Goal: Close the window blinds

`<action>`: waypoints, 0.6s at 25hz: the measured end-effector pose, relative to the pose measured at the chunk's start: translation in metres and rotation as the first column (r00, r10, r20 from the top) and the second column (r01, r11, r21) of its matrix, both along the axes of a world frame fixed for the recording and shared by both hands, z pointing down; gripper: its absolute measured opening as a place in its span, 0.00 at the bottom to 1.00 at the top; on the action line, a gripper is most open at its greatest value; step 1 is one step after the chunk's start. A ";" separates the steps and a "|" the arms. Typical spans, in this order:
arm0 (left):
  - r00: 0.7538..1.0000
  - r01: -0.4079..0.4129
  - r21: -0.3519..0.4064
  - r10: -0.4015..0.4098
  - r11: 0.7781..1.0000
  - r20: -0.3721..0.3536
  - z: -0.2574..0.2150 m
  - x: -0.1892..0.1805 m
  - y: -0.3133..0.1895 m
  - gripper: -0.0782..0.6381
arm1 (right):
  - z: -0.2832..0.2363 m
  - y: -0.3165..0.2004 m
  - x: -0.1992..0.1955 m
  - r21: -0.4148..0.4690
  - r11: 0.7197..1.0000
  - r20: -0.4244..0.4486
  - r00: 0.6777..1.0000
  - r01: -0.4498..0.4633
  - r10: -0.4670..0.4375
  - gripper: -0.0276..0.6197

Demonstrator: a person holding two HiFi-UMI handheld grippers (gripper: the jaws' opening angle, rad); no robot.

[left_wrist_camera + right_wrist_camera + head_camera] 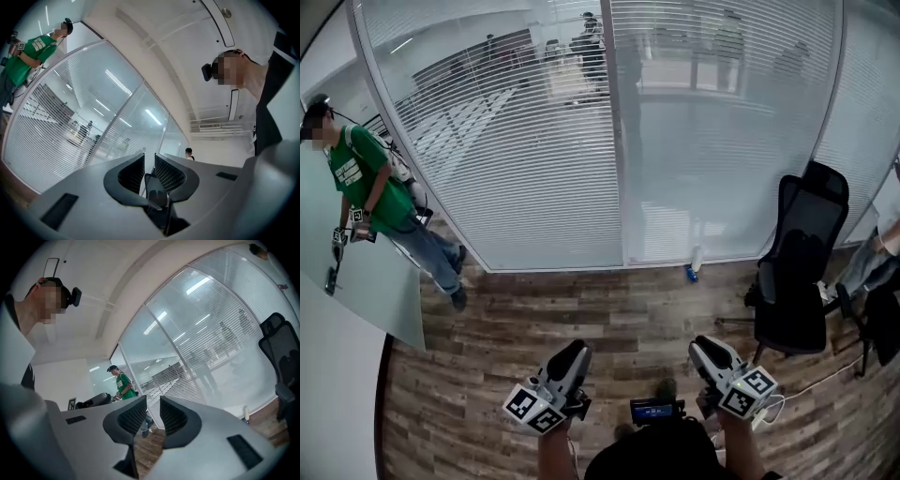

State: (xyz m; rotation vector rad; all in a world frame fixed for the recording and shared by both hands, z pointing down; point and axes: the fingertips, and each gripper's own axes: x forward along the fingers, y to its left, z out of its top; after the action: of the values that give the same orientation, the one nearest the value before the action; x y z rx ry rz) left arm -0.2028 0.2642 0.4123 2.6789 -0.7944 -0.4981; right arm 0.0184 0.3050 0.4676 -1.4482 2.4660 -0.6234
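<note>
Wood-grain flooring (581,319) runs from the person's feet up to a long glass wall, and the window blinds (534,141) hang behind that glass. Their white slats lie flat enough that desks and figures on the far side show through. Both tools are held low and side by side, aimed at the glass and well apart from the blinds. The left gripper (572,349) is clenched, its pads drawn close together with nothing caught between them. The right gripper (705,345) has its pads a slim gap apart, floor showing through, and it grasps nothing. A black office chair (802,262) stands to the right, near the glass. A small bottle (694,262) sits at the foot of the pane. Off to the left, a person in a green shirt (370,178) stands just beside the glass wall.
</note>
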 end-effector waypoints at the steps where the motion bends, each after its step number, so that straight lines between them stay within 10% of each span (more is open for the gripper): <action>1: 1.000 0.009 -0.002 -0.009 1.000 0.007 0.000 0.003 -0.008 0.20 | 0.002 -0.009 0.003 0.002 1.000 0.007 1.000 0.012 -0.012 0.16; 15: 0.991 0.117 -0.007 -0.117 0.993 0.066 -0.011 0.085 -0.126 0.20 | -0.001 -0.144 0.073 0.028 0.985 0.022 0.985 0.168 -0.168 0.16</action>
State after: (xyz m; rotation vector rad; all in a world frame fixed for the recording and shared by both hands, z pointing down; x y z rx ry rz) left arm -0.1175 0.1384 0.4009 2.6620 -0.9745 -0.4342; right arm 0.0910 0.1612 0.4670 -1.2238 2.5855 -0.6336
